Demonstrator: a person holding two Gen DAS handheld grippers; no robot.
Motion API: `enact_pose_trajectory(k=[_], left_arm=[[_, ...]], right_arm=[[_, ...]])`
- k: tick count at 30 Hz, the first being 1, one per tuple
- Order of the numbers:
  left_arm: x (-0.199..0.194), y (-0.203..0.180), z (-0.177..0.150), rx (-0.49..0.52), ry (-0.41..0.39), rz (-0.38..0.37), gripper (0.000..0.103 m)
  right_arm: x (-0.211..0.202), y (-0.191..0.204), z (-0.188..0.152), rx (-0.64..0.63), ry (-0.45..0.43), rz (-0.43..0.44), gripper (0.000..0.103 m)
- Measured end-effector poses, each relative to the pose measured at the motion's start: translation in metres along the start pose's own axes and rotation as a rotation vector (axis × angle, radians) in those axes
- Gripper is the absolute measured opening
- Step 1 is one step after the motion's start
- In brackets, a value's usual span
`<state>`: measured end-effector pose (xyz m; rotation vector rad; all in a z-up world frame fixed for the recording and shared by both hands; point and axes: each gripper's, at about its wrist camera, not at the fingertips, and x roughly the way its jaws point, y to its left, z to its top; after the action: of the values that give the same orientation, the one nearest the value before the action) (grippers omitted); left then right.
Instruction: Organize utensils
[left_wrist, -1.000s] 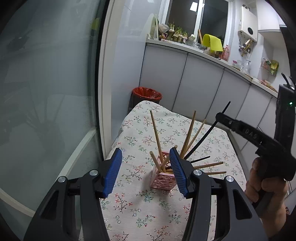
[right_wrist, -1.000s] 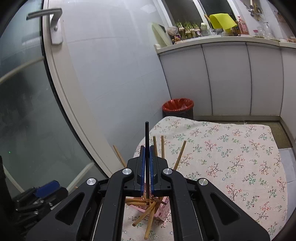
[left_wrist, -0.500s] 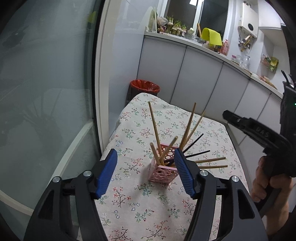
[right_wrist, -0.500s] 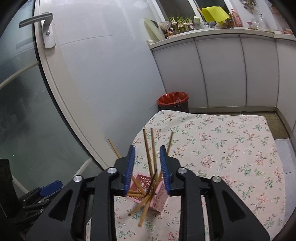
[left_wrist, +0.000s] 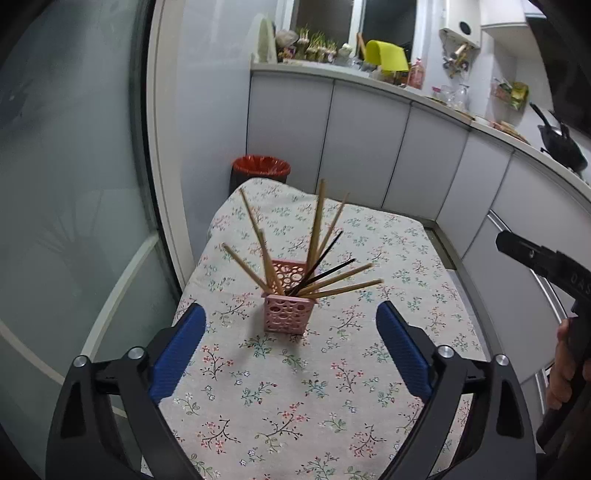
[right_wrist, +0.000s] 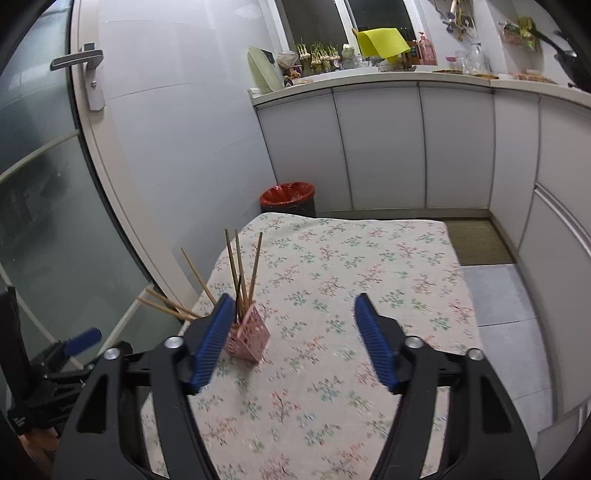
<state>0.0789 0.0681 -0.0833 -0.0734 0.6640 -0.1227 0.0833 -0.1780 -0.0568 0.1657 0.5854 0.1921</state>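
A table draped in a floral tablecloth (left_wrist: 332, 398) is seen filling the lower part of both wrist views, with grey-white cabinets (left_wrist: 362, 147) running behind it and along its right side under a cluttered countertop (right_wrist: 369, 75). A frosted glass door (left_wrist: 66, 184) is seen at the left, its handle (right_wrist: 77, 61) visible only in the right wrist view. A bin with a red liner (left_wrist: 261, 167) is placed on the floor just beyond the far end of the table. The left gripper (left_wrist: 291, 345) is held above the near part of the cloth with its blue-padded jaws spread wide and nothing between them. The right gripper (right_wrist: 295, 339) is likewise held wide apart and empty; in the left wrist view part of its black body is seen at the right edge, gripped by a hand (left_wrist: 565, 365). A pink perforated holder (left_wrist: 289, 308) stands upright on the cloth near the table's left edge, centred ahead of the left gripper and partly hidden behind the left pad of the right gripper. Wooden chopsticks (left_wrist: 317, 229) are fanned out of the holder, some near upright and others leaning low to the right. Two black chopsticks (left_wrist: 325, 254) are lodged among them, slanting toward the right.
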Motion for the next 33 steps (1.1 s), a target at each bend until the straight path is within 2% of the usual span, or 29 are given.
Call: enact_pose_trajectory(k=[3,4,8,12,16,21,25,33], left_arm=[[-0.021,-0.020,0.001,0.024,-0.008,0.021,0.096],[-0.026,-0.025,0.002,0.024,-0.004,0.025,0.096],[-0.057,-0.050,0.009,0.073,0.037,0.044,0.096],[-0.108,-0.066,0.019,0.103,-0.071,0.066,0.096],[-0.142,-0.071,0.019,0.093,-0.151,0.099,0.096],[-0.157,-0.076,0.011,0.101,-0.209,0.135,0.096],[-0.158,-0.076,0.010,0.086,-0.209,0.108,0.096],[-0.158,-0.083,0.007,0.105,-0.205,0.112,0.096]], right_arm=[[-0.029,-0.001,-0.006,0.000,-0.014,-0.036,0.094],[-0.039,-0.001,-0.006,0.010,-0.021,-0.057,0.096],[-0.074,0.002,0.003,-0.001,-0.023,-0.143,0.096],[-0.119,0.021,0.007,-0.063,-0.088,-0.225,0.096],[-0.152,0.035,0.003,-0.109,-0.128,-0.237,0.096],[-0.166,0.034,-0.001,-0.098,-0.149,-0.233,0.096],[-0.165,0.031,-0.001,-0.082,-0.144,-0.226,0.096],[-0.164,0.033,-0.005,-0.087,-0.135,-0.238,0.096]])
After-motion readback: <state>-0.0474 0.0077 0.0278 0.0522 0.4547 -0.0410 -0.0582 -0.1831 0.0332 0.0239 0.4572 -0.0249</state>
